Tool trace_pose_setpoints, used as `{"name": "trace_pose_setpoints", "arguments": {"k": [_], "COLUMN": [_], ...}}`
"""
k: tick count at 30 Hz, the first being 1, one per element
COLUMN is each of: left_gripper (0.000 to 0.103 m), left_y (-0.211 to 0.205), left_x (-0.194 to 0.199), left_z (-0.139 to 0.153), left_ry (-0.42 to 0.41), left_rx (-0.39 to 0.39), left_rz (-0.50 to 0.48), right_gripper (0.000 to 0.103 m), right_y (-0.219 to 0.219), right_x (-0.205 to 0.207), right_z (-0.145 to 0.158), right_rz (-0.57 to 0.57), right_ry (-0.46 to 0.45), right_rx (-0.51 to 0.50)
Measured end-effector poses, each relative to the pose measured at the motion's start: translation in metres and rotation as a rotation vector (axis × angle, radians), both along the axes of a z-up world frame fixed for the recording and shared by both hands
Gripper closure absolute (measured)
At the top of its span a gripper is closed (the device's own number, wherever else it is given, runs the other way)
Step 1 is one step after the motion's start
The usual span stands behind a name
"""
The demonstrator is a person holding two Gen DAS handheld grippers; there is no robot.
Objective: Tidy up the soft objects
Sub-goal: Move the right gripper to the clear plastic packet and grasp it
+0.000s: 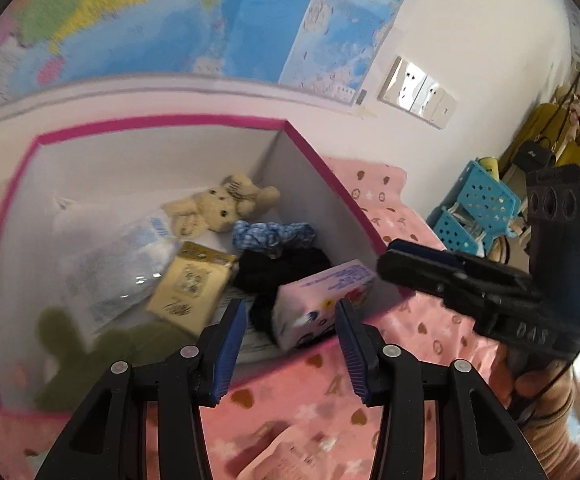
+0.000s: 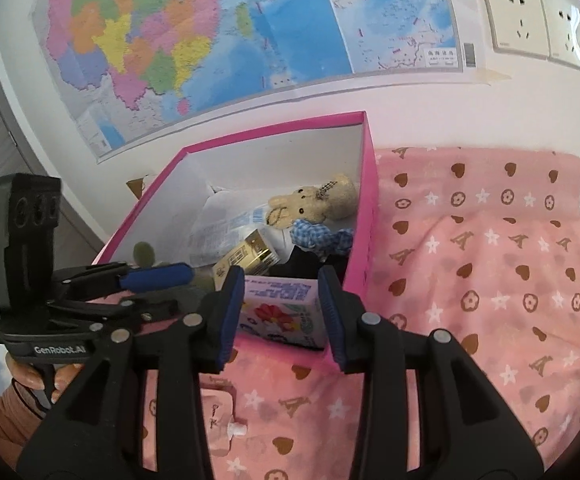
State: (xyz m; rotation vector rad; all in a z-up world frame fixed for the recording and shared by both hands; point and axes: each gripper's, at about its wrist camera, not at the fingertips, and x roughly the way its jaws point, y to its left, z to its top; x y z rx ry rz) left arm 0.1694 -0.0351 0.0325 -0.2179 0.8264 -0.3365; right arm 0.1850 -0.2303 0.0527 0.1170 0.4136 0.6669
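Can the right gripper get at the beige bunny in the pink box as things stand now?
Probably yes. The right gripper is open, the pink box has no lid, and the beige bunny lies uncovered on top; only the tissue pack sits nearer.

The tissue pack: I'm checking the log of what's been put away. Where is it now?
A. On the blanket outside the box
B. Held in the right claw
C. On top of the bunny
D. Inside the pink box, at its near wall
D: the tissue pack lies inside the pink box against its near wall, and both claws are open and empty.
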Motion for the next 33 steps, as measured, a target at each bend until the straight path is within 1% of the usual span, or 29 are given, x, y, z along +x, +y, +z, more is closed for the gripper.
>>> {"name": "trace_pose_setpoints", "arguments": {"k": [3, 5, 8, 10, 11, 13, 15, 19, 23, 25, 28, 30, 33], "left_gripper": [0.055, 0.054, 0.047, 0.046, 0.046, 0.046, 0.046, 0.046, 0.046, 0.046, 0.046, 0.046, 0.046], "left_y": [0.015, 0.027, 0.053, 0.072, 0.082, 0.098, 0.119, 0.148, 0.158, 0.161, 0.16, 0.158, 0.153], "left_x": [-0.032, -0.056, -0.093, -0.114, -0.121, -0.13, -0.139, -0.147, -0.147, -0.15, -0.151, -0.151, -0.148], "left_z": [0.007, 0.01, 0.011, 0.007, 0.003, -0.007, -0.023, -0.054, -0.075, -0.082, -0.086, -0.086, -0.089], "left_ry": [-0.057, -0.094, -0.126, -0.129, -0.118, -0.087, -0.038, 0.059, 0.122, 0.142, 0.148, 0.148, 0.151], "left_rx": [0.0, 0.006, 0.002, 0.019, 0.031, 0.026, 0.013, 0.003, -0.047, -0.053, -0.068, -0.083, -0.112], "left_rz": [0.015, 0.027, 0.062, 0.123, 0.159, 0.209, 0.266, 0.353, 0.356, 0.351, 0.331, 0.318, 0.272], "right_gripper": [0.062, 0.06, 0.058, 0.058, 0.058, 0.058, 0.058, 0.058, 0.058, 0.058, 0.058, 0.058, 0.058], "right_y": [0.002, 0.009, 0.03, 0.052, 0.062, 0.085, 0.109, 0.148, 0.177, 0.187, 0.201, 0.208, 0.209], "right_x": [-0.02, -0.034, -0.052, -0.059, -0.061, -0.062, -0.059, -0.056, -0.047, -0.041, -0.033, -0.029, -0.025], "right_z": [-0.001, -0.003, -0.013, -0.024, -0.03, -0.043, -0.056, -0.074, -0.085, -0.088, -0.093, -0.095, -0.094], "right_rz": [0.042, 0.104, 0.239, 0.314, 0.342, 0.398, 0.445, 0.499, 0.515, 0.515, 0.532, 0.527, 0.509], "right_ry": [-0.029, -0.047, -0.041, -0.021, -0.009, 0.029, 0.076, 0.122, 0.153, 0.171, 0.209, 0.216, 0.226], "right_rx": [0.023, 0.026, 0.009, -0.028, -0.043, -0.069, -0.087, -0.128, -0.145, -0.142, -0.123, -0.127, -0.114]}}
